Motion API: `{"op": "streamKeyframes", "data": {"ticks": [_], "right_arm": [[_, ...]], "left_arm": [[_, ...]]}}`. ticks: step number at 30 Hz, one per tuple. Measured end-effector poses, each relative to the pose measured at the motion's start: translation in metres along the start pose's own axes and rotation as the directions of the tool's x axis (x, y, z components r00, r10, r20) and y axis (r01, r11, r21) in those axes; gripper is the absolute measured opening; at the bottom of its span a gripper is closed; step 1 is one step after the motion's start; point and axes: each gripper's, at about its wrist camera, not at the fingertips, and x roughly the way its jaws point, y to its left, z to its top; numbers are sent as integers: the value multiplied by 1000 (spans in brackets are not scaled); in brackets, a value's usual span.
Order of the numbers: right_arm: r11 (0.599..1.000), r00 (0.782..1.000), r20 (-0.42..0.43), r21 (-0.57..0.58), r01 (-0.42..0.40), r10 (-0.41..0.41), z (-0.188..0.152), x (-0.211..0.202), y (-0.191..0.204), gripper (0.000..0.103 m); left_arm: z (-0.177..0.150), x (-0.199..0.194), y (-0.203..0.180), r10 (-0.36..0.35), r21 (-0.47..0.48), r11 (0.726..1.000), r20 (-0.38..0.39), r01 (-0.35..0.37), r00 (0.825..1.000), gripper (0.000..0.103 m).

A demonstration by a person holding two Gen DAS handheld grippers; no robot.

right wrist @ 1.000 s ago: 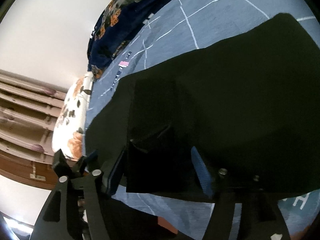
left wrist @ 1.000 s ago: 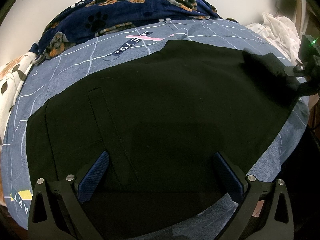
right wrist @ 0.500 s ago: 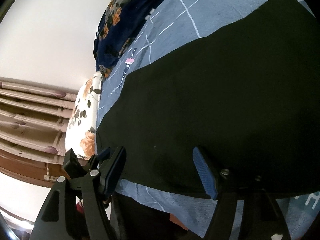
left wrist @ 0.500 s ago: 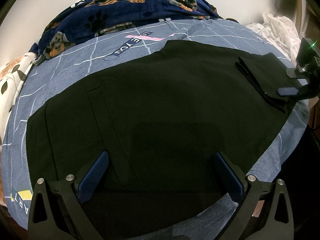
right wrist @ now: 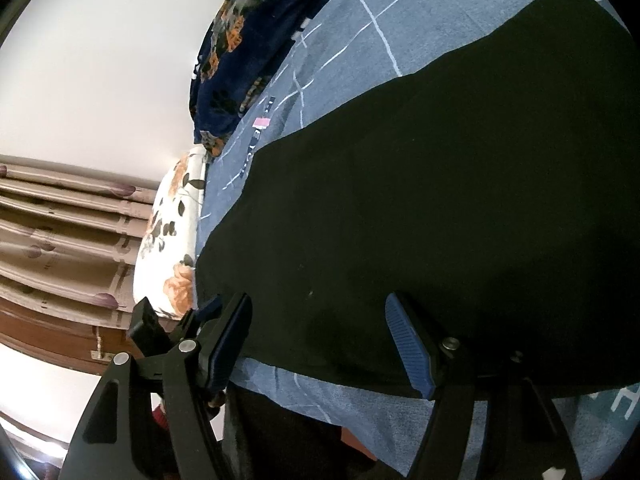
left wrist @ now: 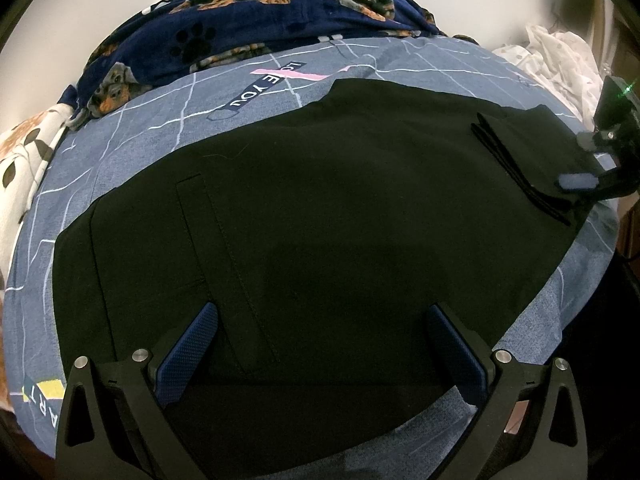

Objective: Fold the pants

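Black pants (left wrist: 320,208) lie spread flat across the blue bed sheet (left wrist: 168,116). Their right end is folded back over itself into a small flap (left wrist: 528,152). My left gripper (left wrist: 320,344) is open and empty, hovering over the near edge of the pants. My right gripper (right wrist: 320,332) is open and empty at the pants' near edge (right wrist: 400,200). It also shows in the left wrist view (left wrist: 600,160) at the far right, beside the folded flap.
A navy dog-print blanket (left wrist: 256,20) is bunched at the back of the bed. A floral pillow (left wrist: 24,152) lies at the left and also shows in the right wrist view (right wrist: 168,240). White cloth (left wrist: 560,56) is heaped at the back right. Curtains (right wrist: 60,232) hang beyond the bed.
My right gripper let go of the pants end it held a second ago and opened. The end now lies folded over the pants. The left gripper stayed still.
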Motion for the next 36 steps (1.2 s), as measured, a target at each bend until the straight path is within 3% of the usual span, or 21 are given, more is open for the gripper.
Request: {"op": "streamKeyframes", "data": {"ticks": [2, 4, 7, 12, 18, 23, 26, 32, 33, 34, 36], "right_arm": [[997, 997, 12, 27, -71, 71, 8, -13, -3, 66], [996, 993, 75, 16, -91, 89, 20, -36, -5, 54], [999, 981, 188, -25, -35, 39, 45, -80, -16, 35], [993, 950, 292, 71, 97, -114, 85, -124, -69, 19], [992, 947, 295, 32, 120, -124, 101, -122, -71, 17], [983, 949, 257, 29, 182, -184, 111, -105, -86, 14], [977, 945, 248, 57, 207, -215, 107, -105, -99, 0], [976, 943, 248, 66, 210, -219, 102, -107, -103, 0], [979, 943, 261, 68, 194, -205, 101, -110, -101, 0], [986, 945, 282, 63, 155, -167, 99, -116, -98, 10], [994, 945, 306, 37, 106, -113, 87, -128, -94, 11]], "left_arm": [[0, 0, 0, 0, 0, 1000, 0, 0, 1000, 103], [0, 0, -1, -1, 0, 1000, 1, 1, 1000, 103], [0, 0, -1, 0, 0, 1000, 1, 0, 1000, 103], [0, 0, -1, 0, 0, 1000, 0, 0, 1000, 103], [-1, 0, -1, 3, -2, 1000, 7, -3, 1000, 103], [-1, 0, 0, 3, -2, 1000, 13, -3, 1000, 103], [-1, 0, 0, 4, -3, 1000, 14, -4, 1000, 103], [-1, 0, 0, 4, -3, 1000, 14, -4, 1000, 103], [-1, 0, 0, 3, -3, 1000, 13, -3, 1000, 103], [-1, 0, 0, 3, -3, 1000, 12, -3, 1000, 103], [-1, -1, 0, 4, -2, 1000, 9, -4, 1000, 103]]}}
